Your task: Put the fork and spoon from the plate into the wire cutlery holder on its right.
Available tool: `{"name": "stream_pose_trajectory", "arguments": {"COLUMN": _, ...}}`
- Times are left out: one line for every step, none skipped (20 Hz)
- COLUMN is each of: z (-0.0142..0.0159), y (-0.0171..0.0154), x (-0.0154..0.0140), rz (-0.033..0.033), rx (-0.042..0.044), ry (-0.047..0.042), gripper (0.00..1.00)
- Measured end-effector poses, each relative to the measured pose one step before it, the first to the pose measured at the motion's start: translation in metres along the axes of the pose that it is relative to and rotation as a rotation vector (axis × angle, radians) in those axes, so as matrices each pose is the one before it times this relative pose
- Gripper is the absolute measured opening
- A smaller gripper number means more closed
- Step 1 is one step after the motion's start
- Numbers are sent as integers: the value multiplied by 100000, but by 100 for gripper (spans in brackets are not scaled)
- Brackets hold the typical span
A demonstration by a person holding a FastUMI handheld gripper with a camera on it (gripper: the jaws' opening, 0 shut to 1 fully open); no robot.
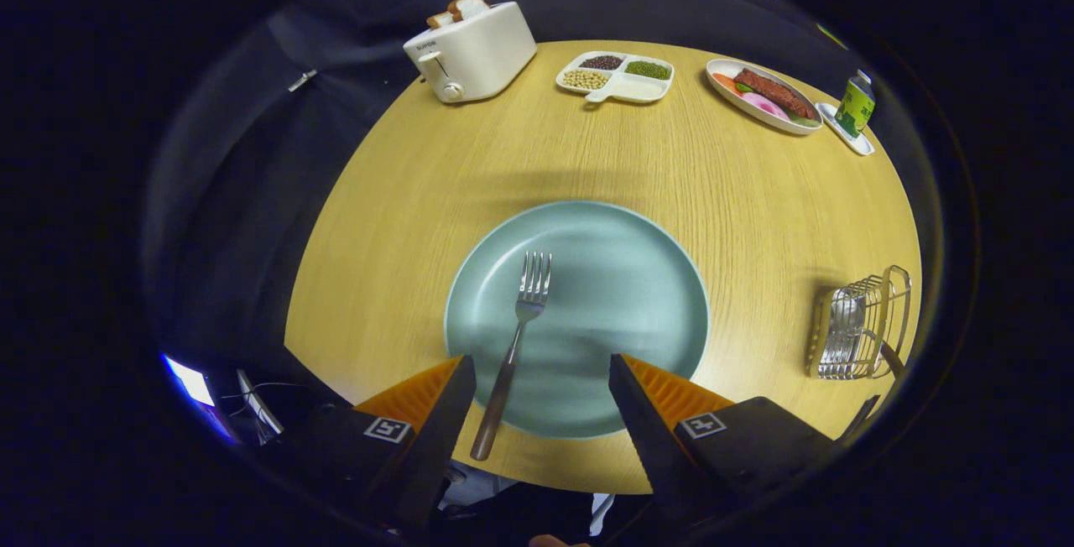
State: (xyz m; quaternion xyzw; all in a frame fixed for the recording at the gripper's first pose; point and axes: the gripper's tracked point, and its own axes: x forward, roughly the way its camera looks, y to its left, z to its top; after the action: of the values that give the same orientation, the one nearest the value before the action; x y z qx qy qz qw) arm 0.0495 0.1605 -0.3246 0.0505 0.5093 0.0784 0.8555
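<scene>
The fork [518, 337] lies on the teal plate [638, 278], tines pointing away, its dark handle overhanging the near rim. The hand-held gripper [541, 379] hangs wide open above it, holding nothing (handle nearer one finger). The wire cutlery holder [864, 325] stands on the counter [403, 220] beside the plate, something shiny inside.

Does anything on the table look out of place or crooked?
Slightly: the metal fork with a brown handle lies askew, its handle end overhanging the rim of the round pale-green plate. The open gripper holds nothing.
</scene>
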Motion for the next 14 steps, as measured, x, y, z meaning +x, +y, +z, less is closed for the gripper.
{"name": "stream_pose_trajectory", "arguments": {"z": -278, "y": -77, "x": 672, "rz": -1456, "rx": 75, "ry": 2136, "gripper": 99}}
{"name": "stream_pose_trajectory", "arguments": {"z": -262, "y": 55, "x": 388, "rz": -717, "rx": 280, "ry": 1283, "gripper": 99}}
{"name": "stream_pose_trajectory", "arguments": {"z": -182, "y": 114, "x": 357, "rz": -372, "rx": 171, "ry": 1103, "gripper": 100}}
{"name": "stream_pose_trajectory", "arguments": {"z": -269, "y": -68, "x": 281, "rz": -757, "rx": -355, "ry": 1188, "gripper": 100}}
{"name": "stream_pose_trajectory", "arguments": {"z": -313, "y": -8, "x": 287, "rz": -726, "rx": -543, "ry": 1408, "gripper": 100}}
{"name": "stream_pose_trajectory", "arguments": {"z": -206, "y": 30, "x": 289, "rz": -473, "rx": -310, "ry": 1069, "gripper": 99}}
{"name": "stream_pose_trajectory", "arguments": {"z": -110, "y": 89, "x": 231, "rz": -319, "rx": -130, "ry": 786, "gripper": 99}}
{"name": "stream_pose_trajectory", "arguments": {"z": -155, "y": 231, "x": 164, "rz": 209, "rx": -106, "ry": 711, "gripper": 99}}
{"name": "stream_pose_trajectory", "arguments": {"z": -136, "y": 396, "x": 160, "rz": 1022, "rx": -425, "ry": 810, "gripper": 99}}
{"name": "stream_pose_trajectory", "arguments": {"z": -168, "y": 250, "x": 146, "rz": 613, "rx": -1010, "ry": 795, "gripper": 99}}
{"name": "stream_pose_trajectory", "arguments": {"z": -61, "y": 29, "x": 174, "rz": -50, "rx": -1077, "ry": 519, "gripper": 96}}
{"name": "stream_pose_trajectory", "arguments": {"z": -43, "y": -136, "x": 38, "rz": -605, "rx": -483, "ry": 60, "gripper": 93}}
{"name": "stream_pose_trajectory", "arguments": {"z": -21, "y": -4, "x": 123, "rz": -295, "rx": 159, "ry": 198, "gripper": 80}}
{"name": "stream_pose_trajectory", "arguments": {"z": -71, "y": -214, "x": 178, "rz": -622, "rx": 47, "ry": 528, "gripper": 72}}
